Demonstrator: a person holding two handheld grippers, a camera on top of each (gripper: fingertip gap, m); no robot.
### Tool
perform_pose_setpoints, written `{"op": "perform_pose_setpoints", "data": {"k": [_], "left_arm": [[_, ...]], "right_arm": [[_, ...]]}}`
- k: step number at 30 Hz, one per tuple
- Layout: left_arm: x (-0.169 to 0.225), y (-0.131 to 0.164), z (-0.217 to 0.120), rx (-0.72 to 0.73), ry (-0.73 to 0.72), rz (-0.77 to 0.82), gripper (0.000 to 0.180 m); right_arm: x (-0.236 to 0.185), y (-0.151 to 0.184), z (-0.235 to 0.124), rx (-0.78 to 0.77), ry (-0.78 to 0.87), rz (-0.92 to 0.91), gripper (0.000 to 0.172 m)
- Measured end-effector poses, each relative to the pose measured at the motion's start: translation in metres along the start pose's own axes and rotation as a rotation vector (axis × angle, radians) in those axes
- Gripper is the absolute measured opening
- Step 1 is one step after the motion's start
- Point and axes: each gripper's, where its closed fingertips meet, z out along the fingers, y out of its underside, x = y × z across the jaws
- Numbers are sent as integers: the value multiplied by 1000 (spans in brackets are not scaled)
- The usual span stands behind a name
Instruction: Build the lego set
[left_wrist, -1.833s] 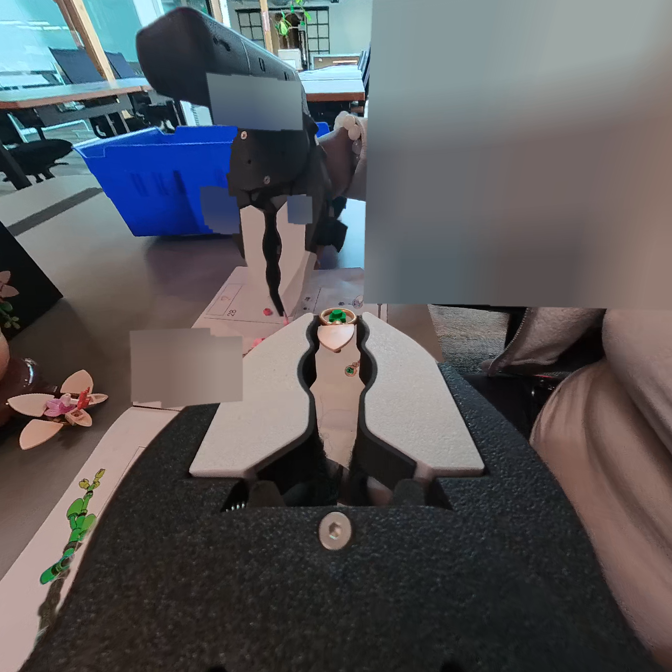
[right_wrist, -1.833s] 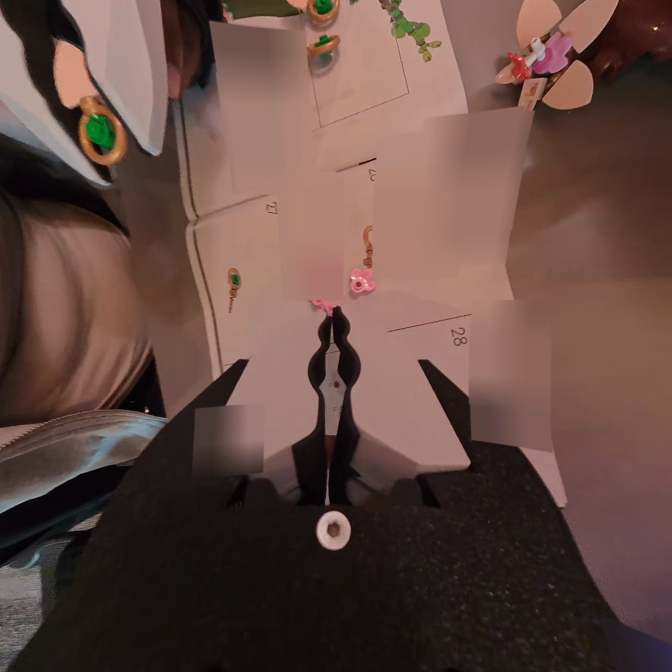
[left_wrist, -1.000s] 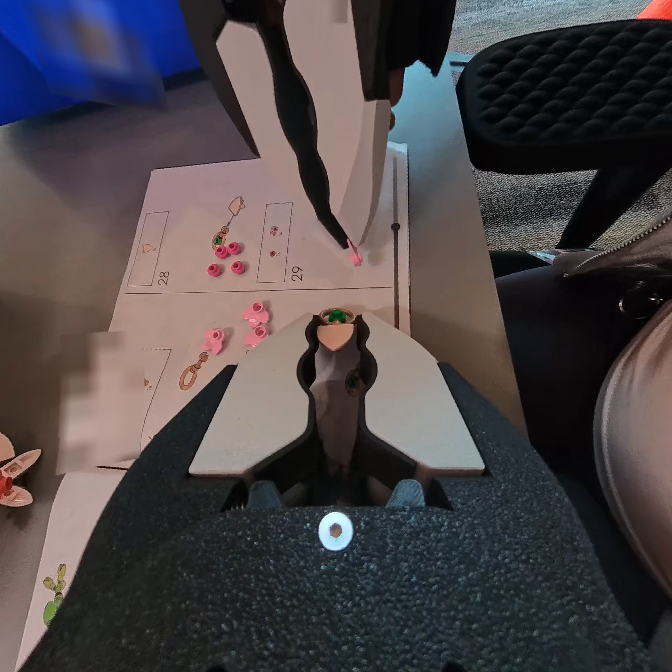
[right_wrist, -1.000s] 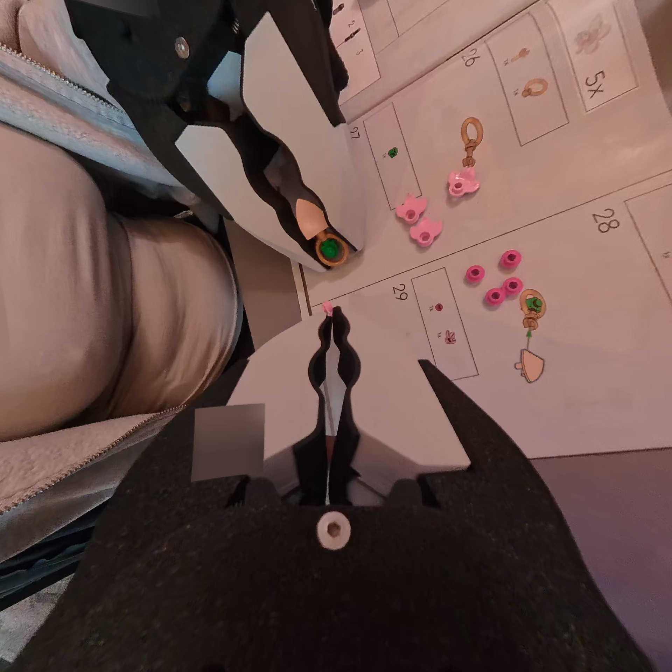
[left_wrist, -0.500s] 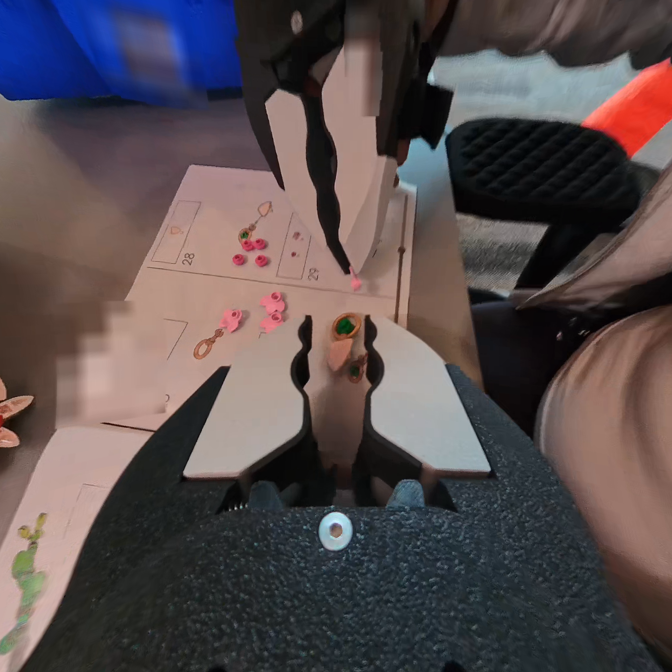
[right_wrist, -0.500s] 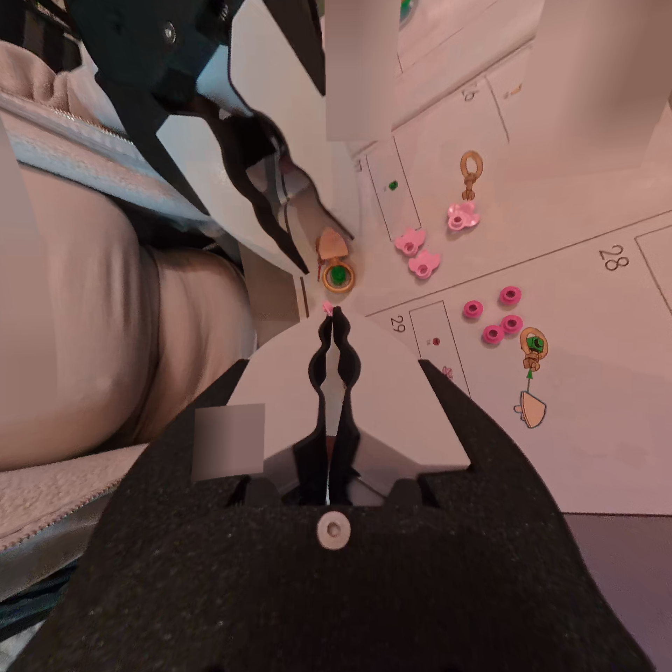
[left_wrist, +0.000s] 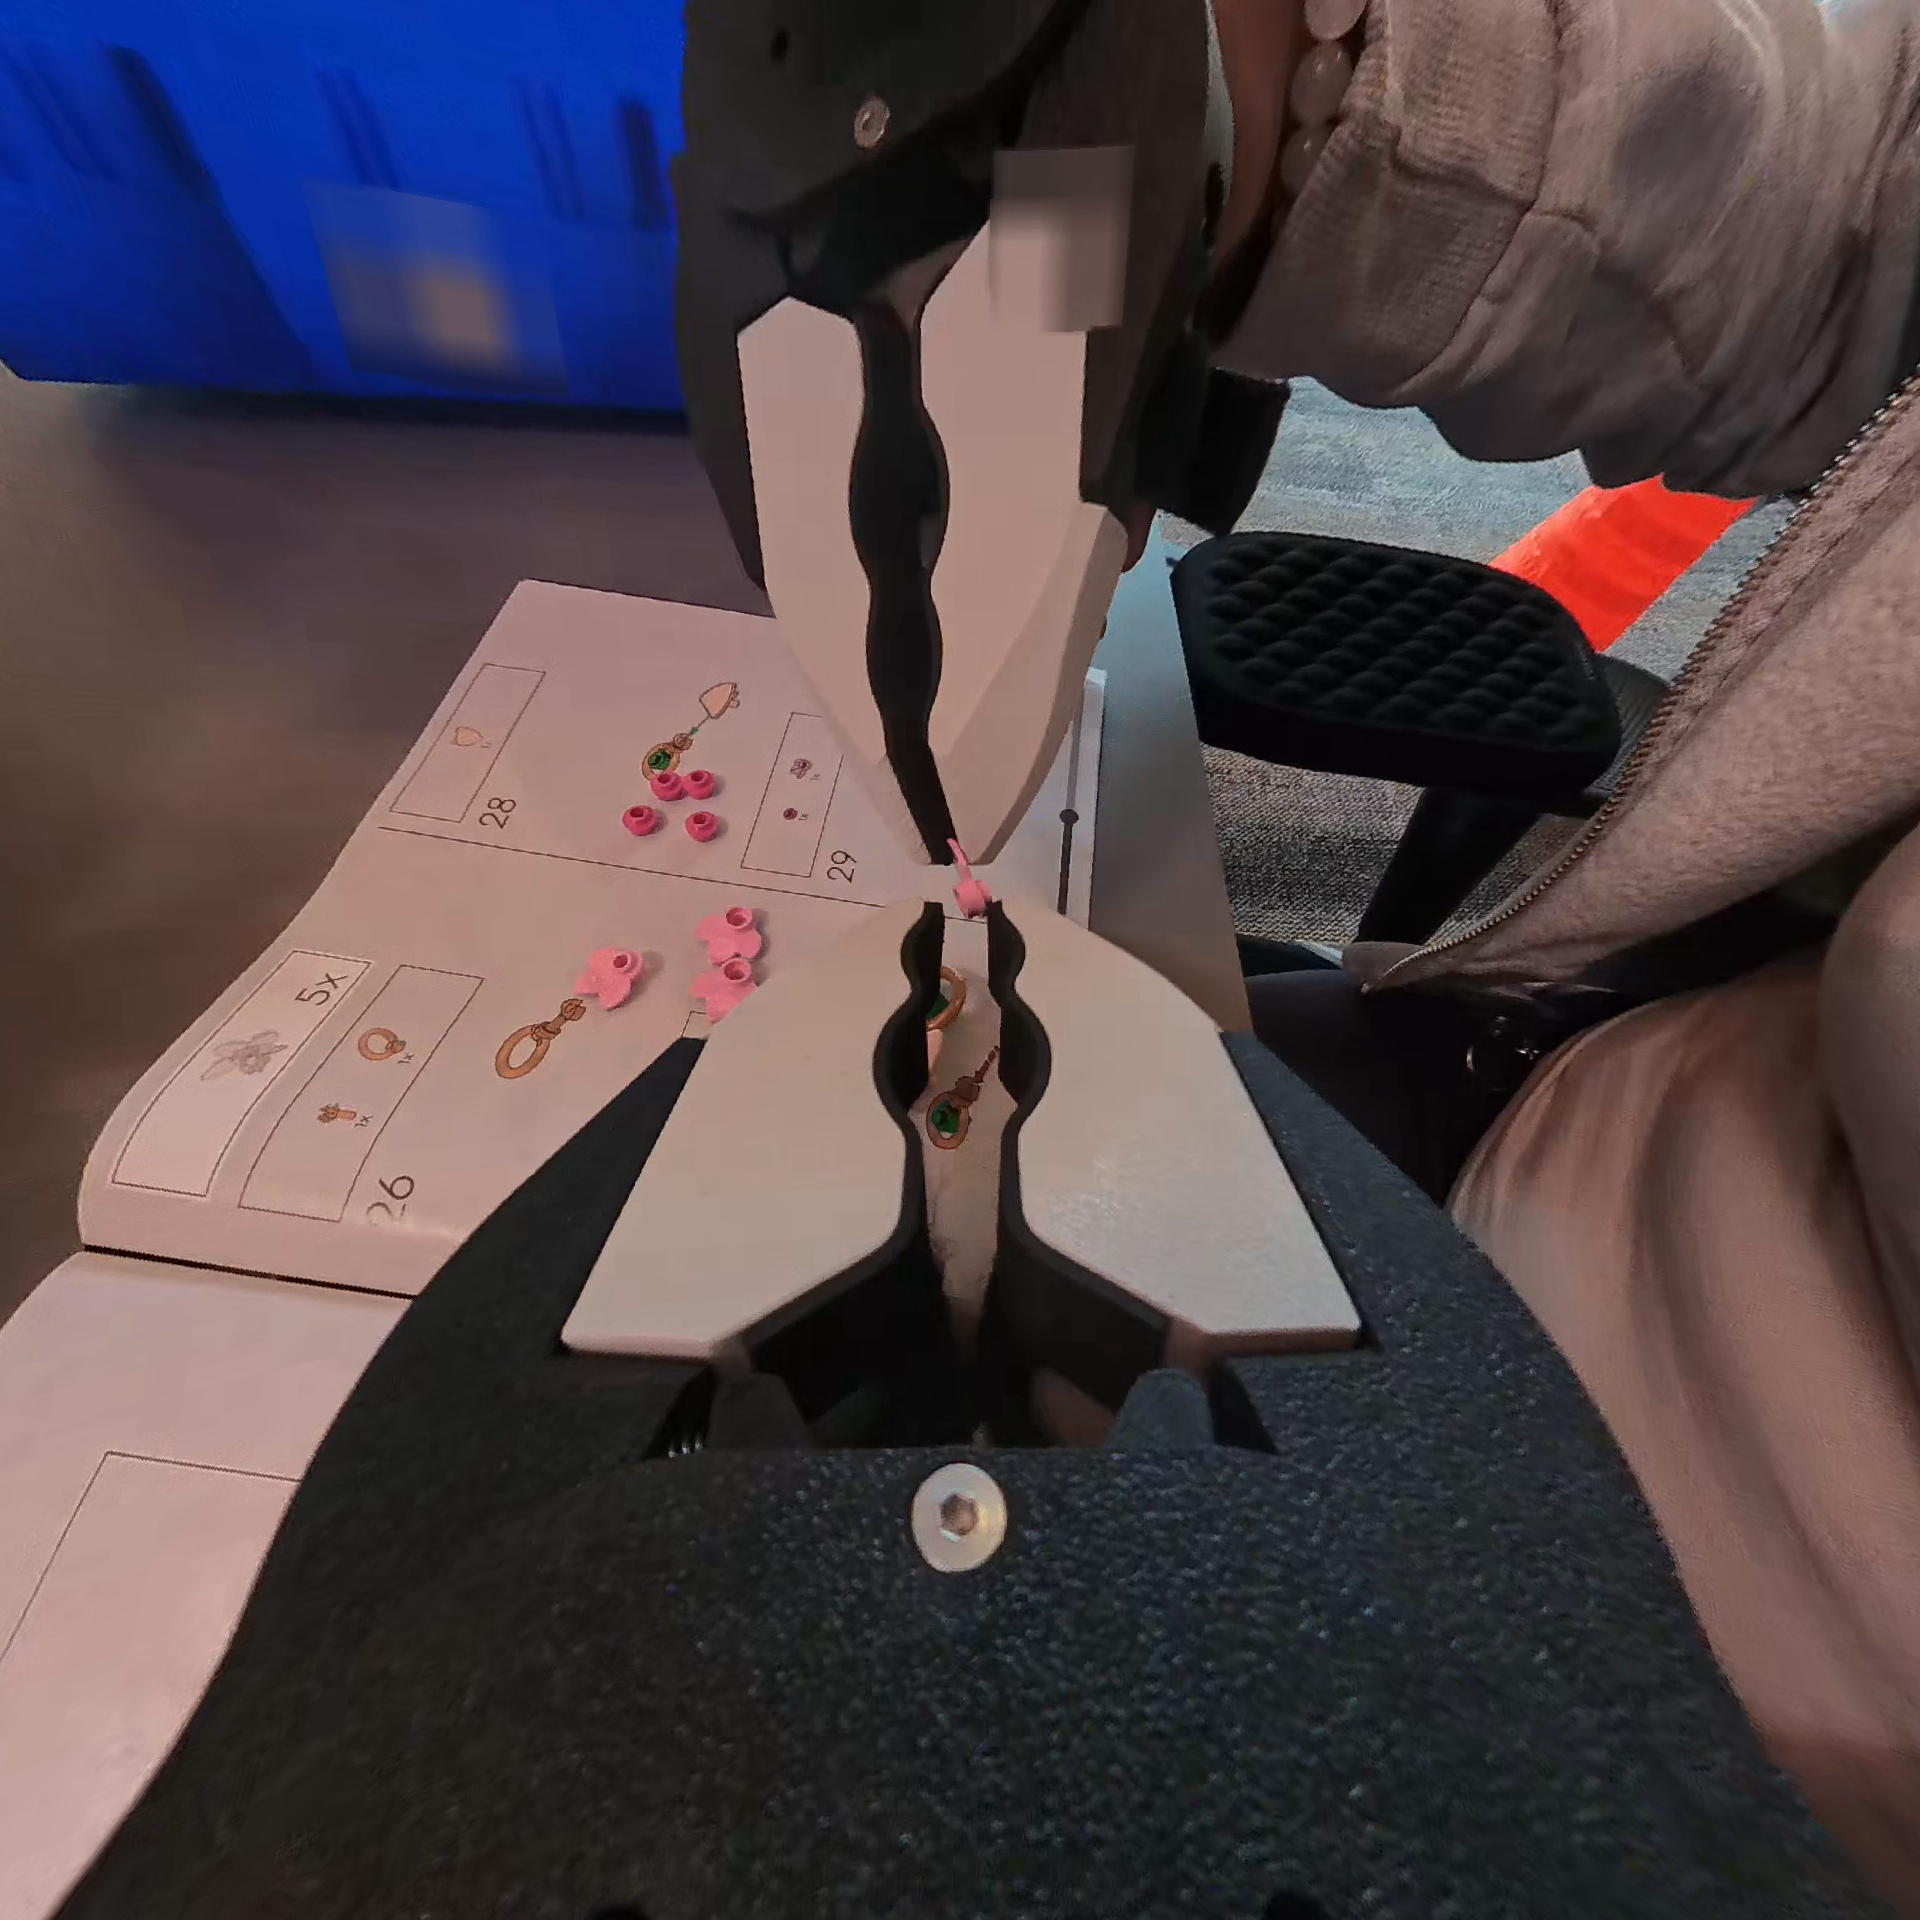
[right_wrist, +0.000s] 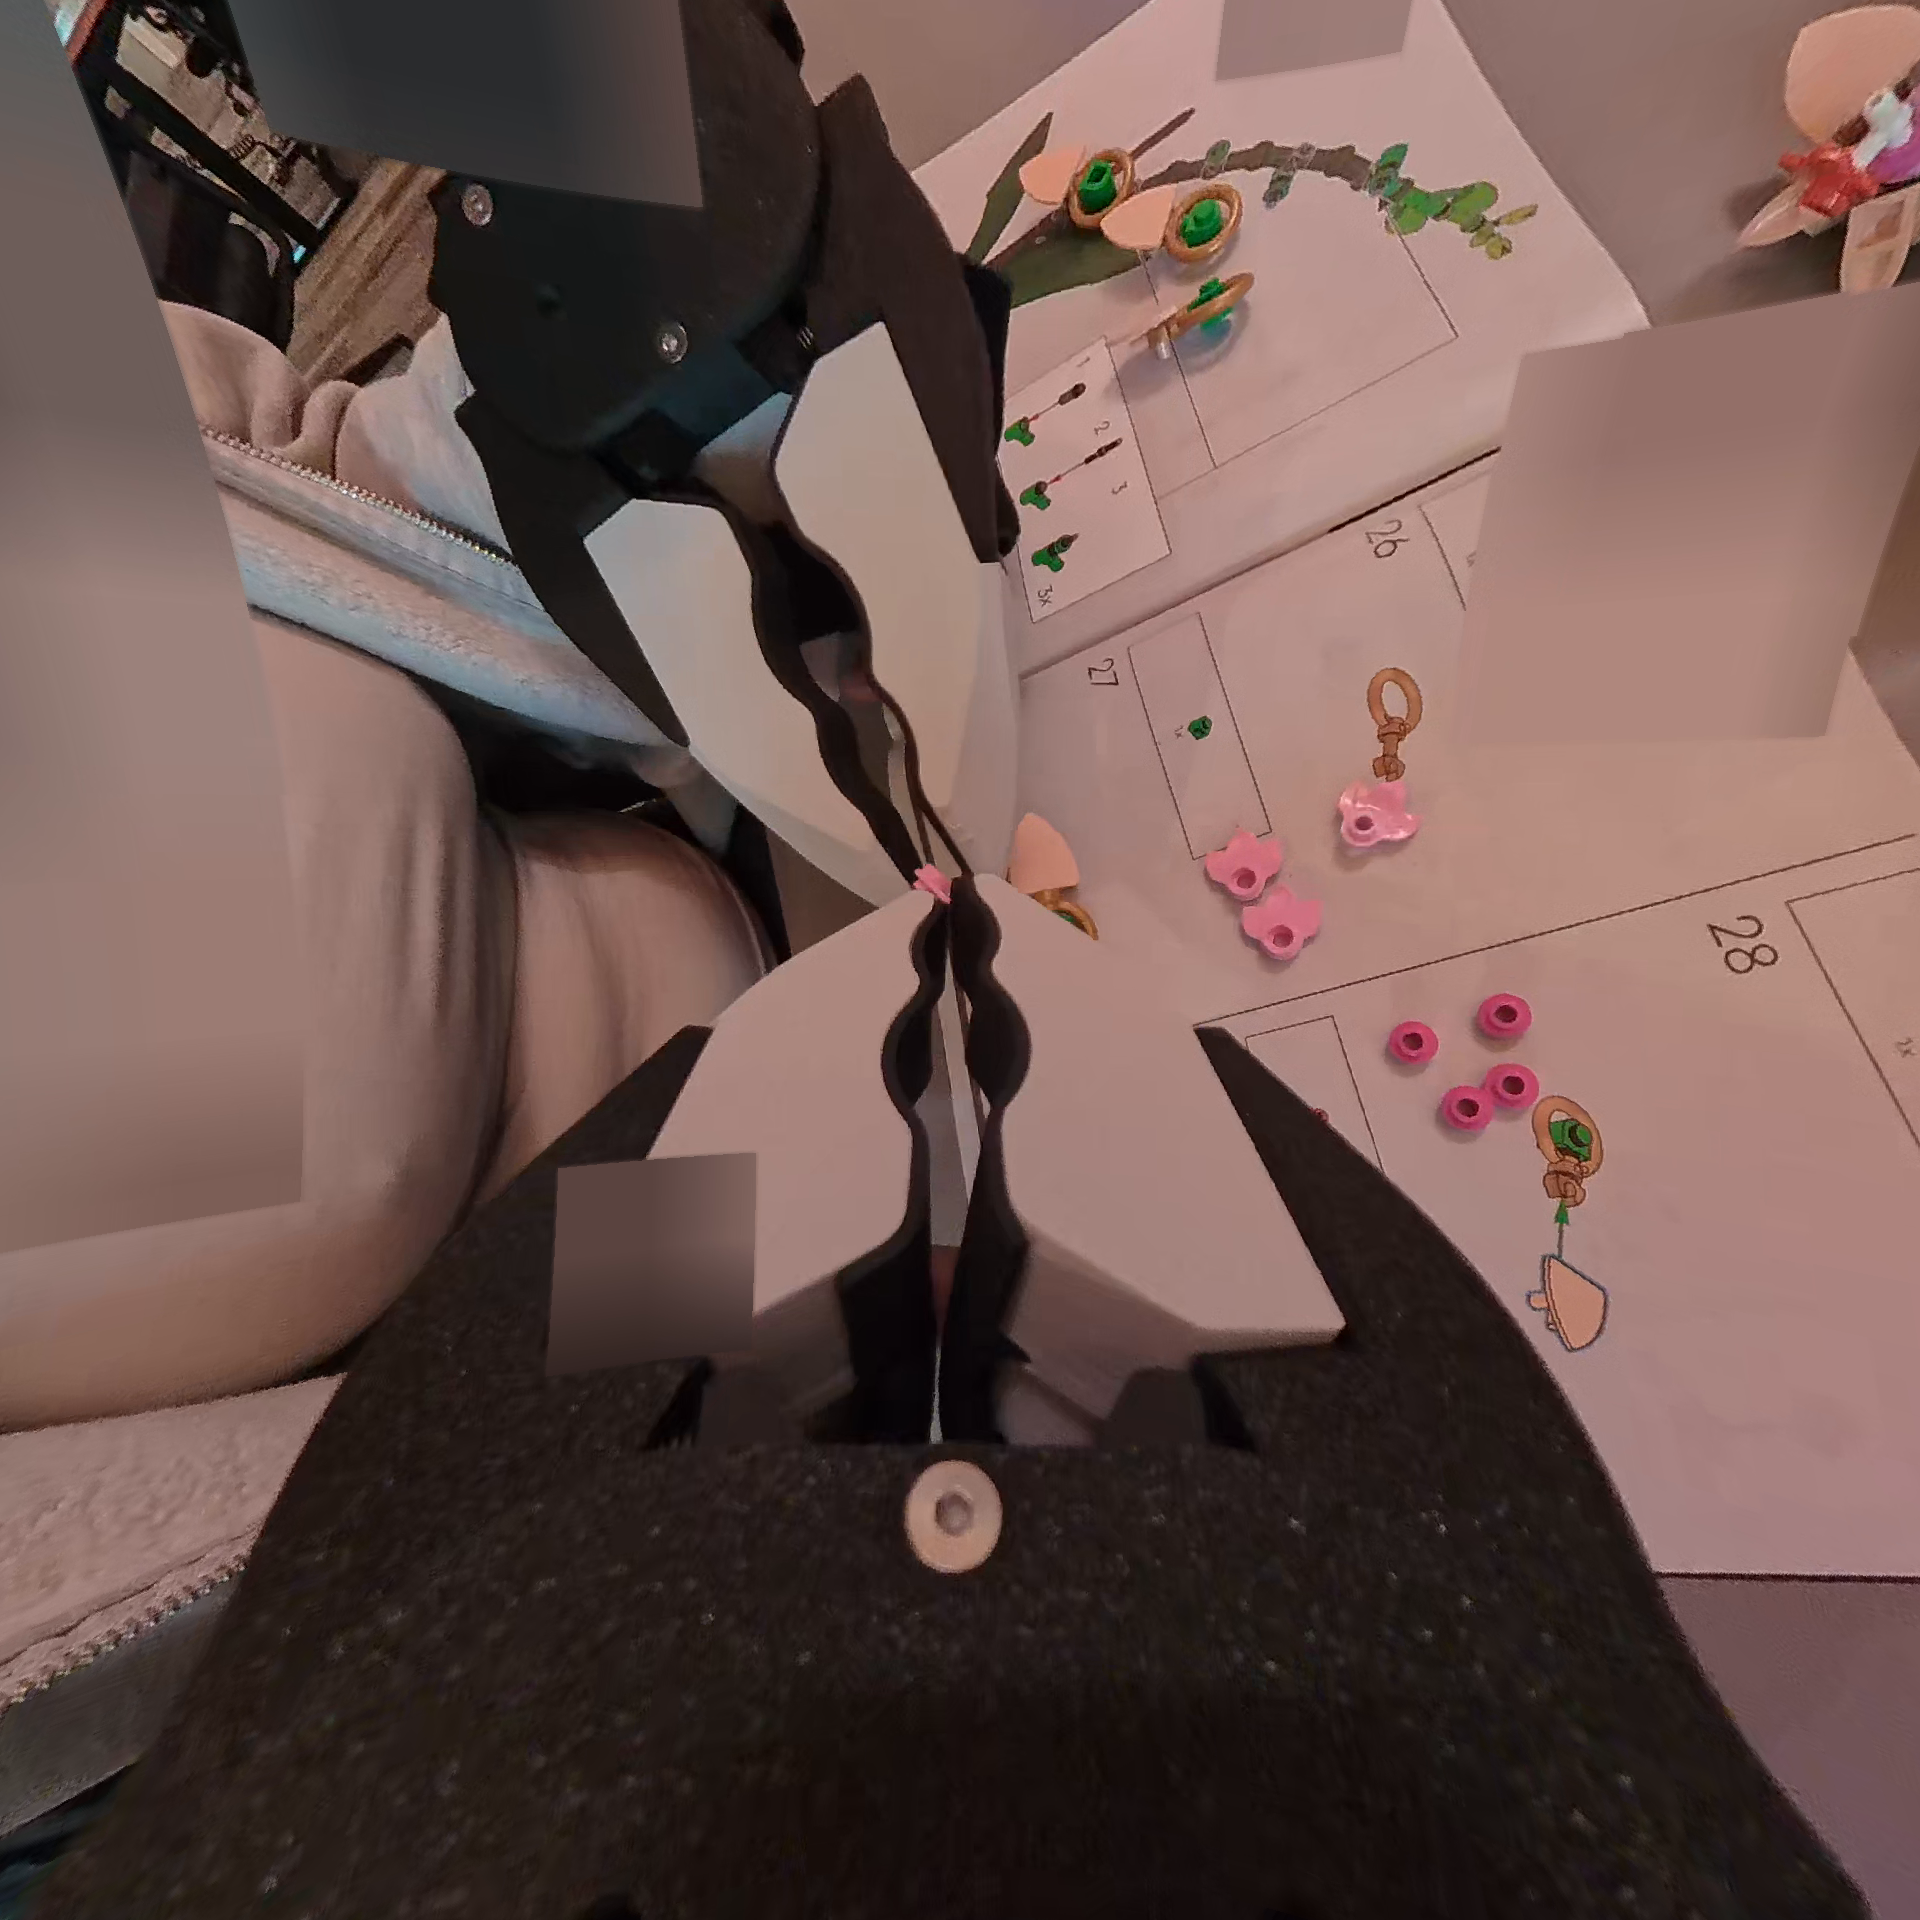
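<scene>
R tongs (right_wrist: 951, 904) are clamped on a tiny pink piece (left_wrist: 969, 885), which is pinched at the very tips w/ most of it sticking out below. They point steeply down from the far side, sleeve (left_wrist: 1558, 260) behind them, tips aimed toward the near side. L tongs (left_wrist: 961, 912) lie low over the booklet (left_wrist: 436, 935), pointing far, so the two pairs meet tip to tip just above the page near its right edge. L tongs are slightly apart. The pink piece sits right at their mouth, against the right finger (left_wrist: 1000, 920), w/ a gap showing on the left side, so they're not gripping it. Under the L tongs, between the fingers, a tan petal w/ gold ring (right_wrist: 1044, 862) lies on the page. Left of the tips are 3 loose pink flowers (left_wrist: 613, 975), and farther off 4 dark-pink studs (left_wrist: 665, 800). The booklet rests on a grey worktop (left_wrist: 208, 571), w/ a blue bin (left_wrist: 208, 208) at the far left and a black chair (left_wrist: 1392, 644) off the right edge.
</scene>
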Motion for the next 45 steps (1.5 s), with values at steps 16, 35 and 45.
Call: {"op": "perform_pose_setpoints", "data": {"k": [16,35,45], "left_arm": [[-2,-31,-21,257,146,-391,4],[7,-41,-30,372,371,-724,4],[-6,-24,-40,269,179,-476,14]], "right_arm": [[-17,-33,-16,238,91,-336,24],[-17,-41,-7,117,496,-866,19],[-7,-28,-15,157,431,-679,14]]}}
